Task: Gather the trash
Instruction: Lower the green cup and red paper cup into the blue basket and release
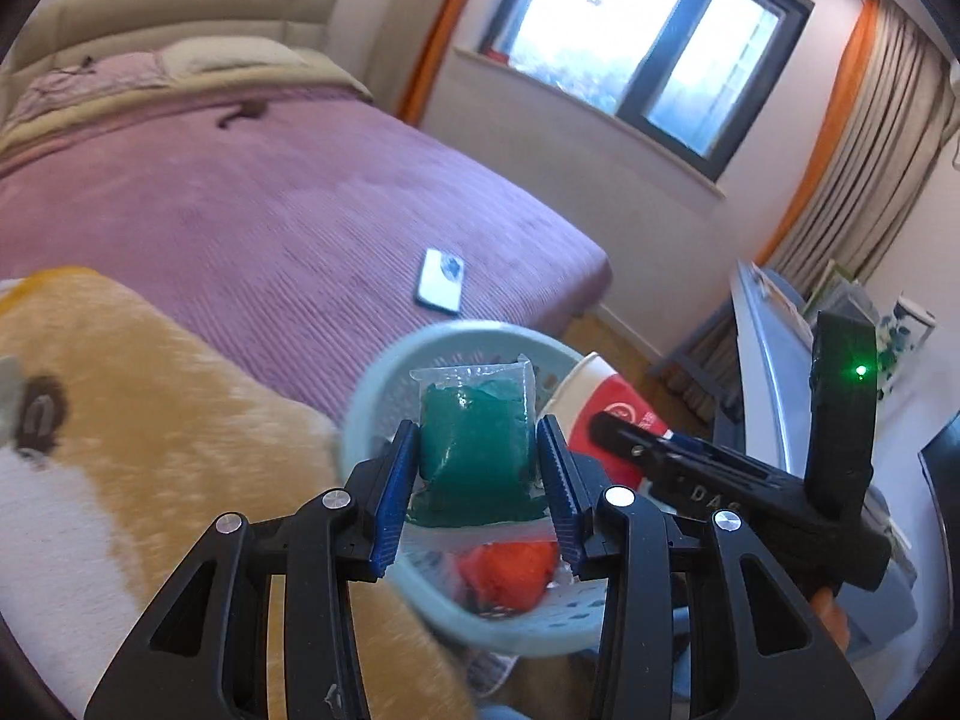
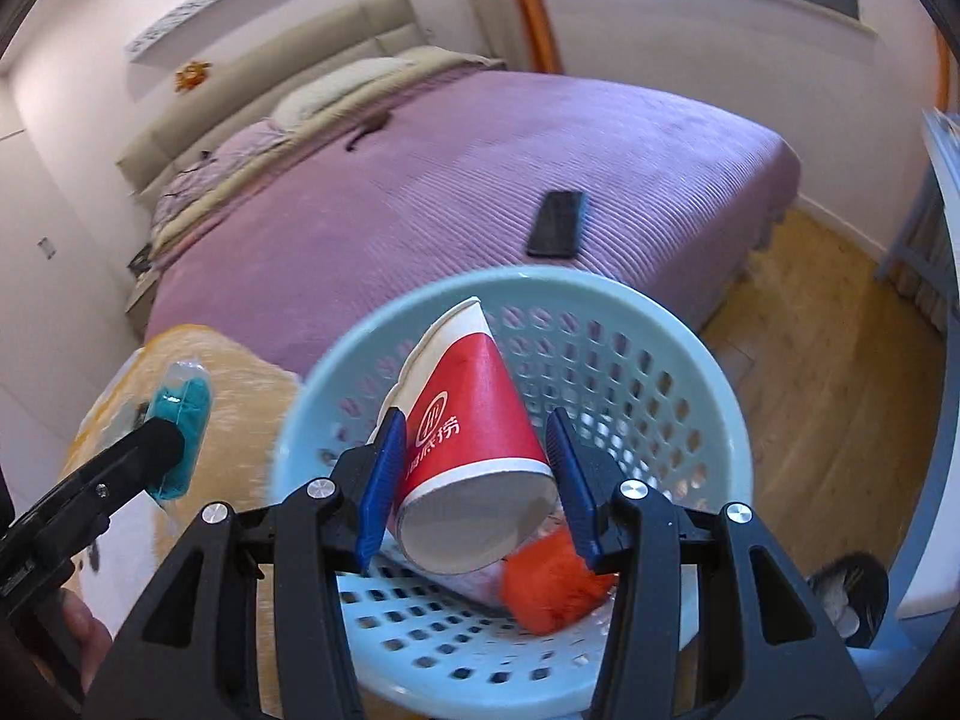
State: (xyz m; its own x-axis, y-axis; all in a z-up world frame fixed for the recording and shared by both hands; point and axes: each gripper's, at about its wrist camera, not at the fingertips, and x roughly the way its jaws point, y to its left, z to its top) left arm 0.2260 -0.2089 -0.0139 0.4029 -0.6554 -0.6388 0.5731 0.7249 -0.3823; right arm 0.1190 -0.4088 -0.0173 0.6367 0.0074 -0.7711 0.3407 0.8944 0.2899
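Looking through the right wrist view you get the whole pale blue basket (image 2: 630,300) with an orange pouch (image 2: 555,594) in it; the left view hides most of that. Right gripper (image 2: 474,480) pinches a red paper cup (image 2: 474,426), base toward camera, mouth pointing 11 o'clock. Left gripper (image 1: 477,480) is clamped on a green gel pouch (image 1: 477,438), standing upright over the basket rim (image 1: 384,360). Bare wood floor (image 2: 840,372) at 3 o'clock.

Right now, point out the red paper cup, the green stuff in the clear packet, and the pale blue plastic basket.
Red paper cup (image 2: 474,420), right wrist view, red side wall.
Green-filled clear packet (image 1: 477,438), left wrist view, green middle.
Pale blue plastic basket (image 2: 648,300), right wrist view, far rim.
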